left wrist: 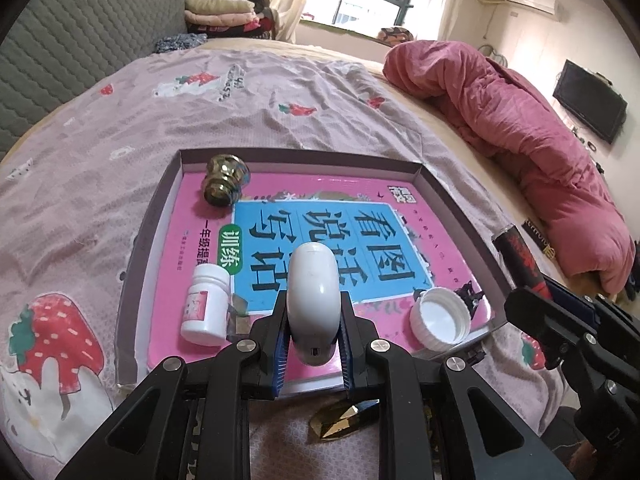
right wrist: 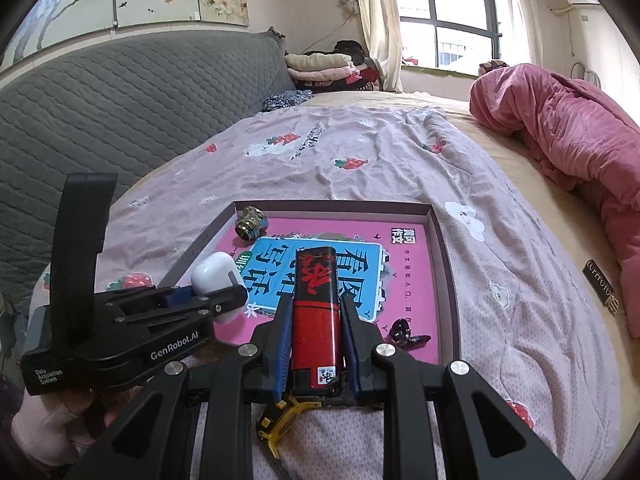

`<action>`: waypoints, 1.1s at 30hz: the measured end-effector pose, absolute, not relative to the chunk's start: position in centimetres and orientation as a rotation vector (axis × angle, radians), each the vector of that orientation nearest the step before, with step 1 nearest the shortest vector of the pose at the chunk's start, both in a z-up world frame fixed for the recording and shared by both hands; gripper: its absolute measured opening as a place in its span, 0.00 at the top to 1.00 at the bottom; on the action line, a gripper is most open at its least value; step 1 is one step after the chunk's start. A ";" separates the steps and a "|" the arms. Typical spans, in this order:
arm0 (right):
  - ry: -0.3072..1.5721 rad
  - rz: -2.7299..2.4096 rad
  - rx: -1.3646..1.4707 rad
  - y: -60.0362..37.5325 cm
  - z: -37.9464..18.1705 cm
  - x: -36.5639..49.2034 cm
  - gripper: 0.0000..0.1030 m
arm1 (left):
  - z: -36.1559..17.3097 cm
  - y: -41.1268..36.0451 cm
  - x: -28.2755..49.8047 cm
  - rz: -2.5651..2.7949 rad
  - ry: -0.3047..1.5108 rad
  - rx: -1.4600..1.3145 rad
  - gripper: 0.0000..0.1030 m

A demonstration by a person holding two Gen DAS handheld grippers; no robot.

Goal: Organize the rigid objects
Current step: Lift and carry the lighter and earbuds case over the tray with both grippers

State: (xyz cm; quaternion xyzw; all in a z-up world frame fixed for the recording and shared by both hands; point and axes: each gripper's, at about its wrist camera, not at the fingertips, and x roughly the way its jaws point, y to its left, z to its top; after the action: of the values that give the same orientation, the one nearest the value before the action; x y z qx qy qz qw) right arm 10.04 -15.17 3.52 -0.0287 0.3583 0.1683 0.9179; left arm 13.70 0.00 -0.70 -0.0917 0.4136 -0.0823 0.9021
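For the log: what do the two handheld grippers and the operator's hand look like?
Both the left gripper and right gripper are matte black plastic with triangular cut-outs, silver round bolts and blue ribbed pads. The left gripper's side carries white "GenRobot.AI" and "Data Acquisition System" lettering and a tall black upright handle. The operator's hand wears pale pink fabric. No cables visible.

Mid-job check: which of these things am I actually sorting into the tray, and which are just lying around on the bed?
Job items:
left gripper holding white earbud case
right gripper holding red-and-black lighter
tray
white pill bottle
white cap
brass knob

Lying about:
pink quilt
folded clothes
wall TV
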 end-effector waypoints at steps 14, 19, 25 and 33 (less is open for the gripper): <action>0.783 0.359 -0.056 -13.6 2.8 11.7 0.78 | -1.8 -0.2 14.0 -0.224 0.884 -0.181 0.79; 0.795 0.370 -0.061 -12.6 2.6 12.2 0.78 | -2.2 0.1 14.1 -0.227 0.900 -0.178 0.79; 0.805 0.383 -0.073 -11.4 2.4 12.8 0.78 | -2.4 0.6 14.2 -0.219 0.911 -0.187 0.79; 0.817 0.375 -0.076 -10.9 1.7 13.4 0.78 | -2.5 1.0 14.3 -0.214 0.910 -0.184 0.79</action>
State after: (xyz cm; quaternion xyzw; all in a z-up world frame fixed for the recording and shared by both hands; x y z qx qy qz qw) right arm 13.45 -10.85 1.74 -0.0366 0.3949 0.1813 0.8999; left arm 14.25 0.98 -2.47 -0.0884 0.4378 -0.1028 0.8888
